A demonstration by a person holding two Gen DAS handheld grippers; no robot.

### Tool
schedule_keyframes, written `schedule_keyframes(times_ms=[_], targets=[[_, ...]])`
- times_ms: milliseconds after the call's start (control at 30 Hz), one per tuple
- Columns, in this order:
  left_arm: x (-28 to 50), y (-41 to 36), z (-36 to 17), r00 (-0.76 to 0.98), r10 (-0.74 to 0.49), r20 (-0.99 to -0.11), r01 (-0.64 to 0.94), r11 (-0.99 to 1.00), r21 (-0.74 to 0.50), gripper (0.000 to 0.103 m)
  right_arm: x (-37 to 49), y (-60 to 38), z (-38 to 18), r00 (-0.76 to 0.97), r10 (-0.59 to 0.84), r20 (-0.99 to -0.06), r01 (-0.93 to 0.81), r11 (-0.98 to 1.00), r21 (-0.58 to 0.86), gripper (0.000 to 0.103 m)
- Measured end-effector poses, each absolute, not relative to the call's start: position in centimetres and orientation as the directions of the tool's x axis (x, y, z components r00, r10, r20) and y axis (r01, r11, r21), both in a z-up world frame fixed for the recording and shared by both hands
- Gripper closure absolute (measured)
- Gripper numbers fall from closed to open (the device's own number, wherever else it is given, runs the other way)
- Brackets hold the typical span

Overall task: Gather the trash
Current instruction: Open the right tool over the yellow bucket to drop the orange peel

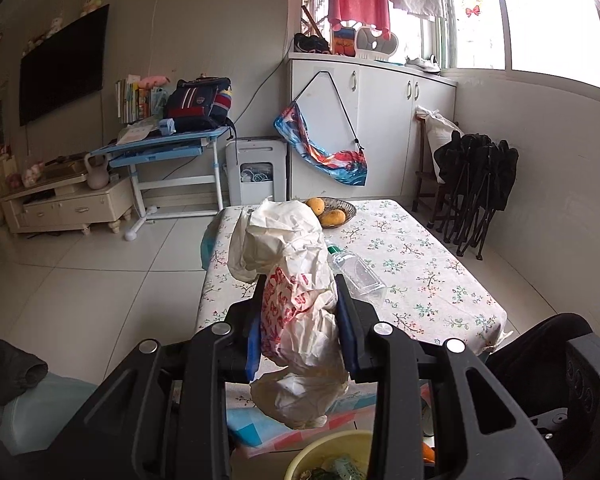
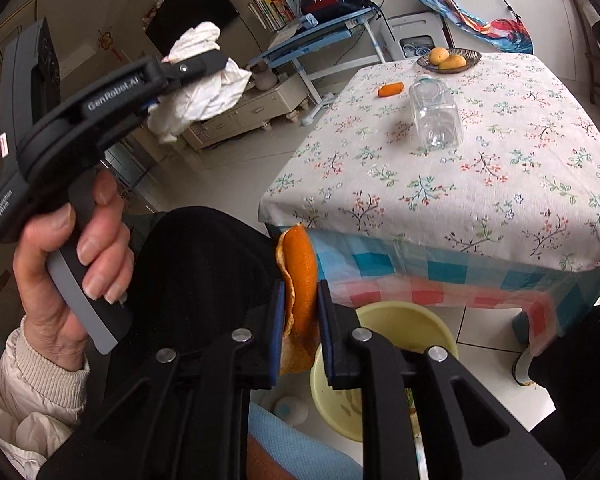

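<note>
My left gripper (image 1: 300,292) is shut on a crumpled white plastic bag with red print (image 1: 296,300), held in the air in front of the table. The same gripper and bag (image 2: 198,80) show at the upper left of the right wrist view. My right gripper (image 2: 299,284) is shut on a strip of orange peel (image 2: 300,280), above a yellow bin (image 2: 404,324) on the floor; the bin (image 1: 332,456) also shows in the left wrist view. An empty clear plastic bottle (image 2: 436,112) and another orange peel piece (image 2: 390,89) lie on the floral tablecloth (image 2: 480,168).
A bowl with two mangoes (image 2: 449,58) stands at the table's far end. A blue desk with a backpack (image 1: 198,108), a TV cabinet (image 1: 68,204) and white cupboards (image 1: 380,120) stand beyond. Folded black chairs (image 1: 476,192) lean on the right wall.
</note>
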State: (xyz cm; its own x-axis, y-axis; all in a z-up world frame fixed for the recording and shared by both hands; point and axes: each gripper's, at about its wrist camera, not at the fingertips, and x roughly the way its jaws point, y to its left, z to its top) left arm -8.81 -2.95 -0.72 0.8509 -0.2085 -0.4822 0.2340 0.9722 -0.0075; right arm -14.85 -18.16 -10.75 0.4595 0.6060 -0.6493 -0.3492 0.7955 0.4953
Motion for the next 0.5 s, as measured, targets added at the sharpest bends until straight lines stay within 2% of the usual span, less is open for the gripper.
schedule_keyframes(times_ms=[100,233,500], targets=[[-9.6,-2.8,-0.4,0.854,-0.211,-0.475,0.237,0.971,-0.004,0.073,-15.4,-17.8,-11.4,0.438,0.599,-0.67,-0.341,0.801,0.492,0.083],[-10.2,-2.7,-0.1,0.856,-0.212,-0.471,0.241,0.97,0.001,0.073,-16.0,-17.7,-11.9,0.432,0.589,-0.683,-0.334,0.808,0.485,0.072],[-10.1,-3.1,-0.1,0.852,-0.216,-0.476,0.256,0.966,0.02,0.073,-16.2,-19.0,-11.7,0.485,0.578,-0.656,-0.296,0.815,0.498,0.063]])
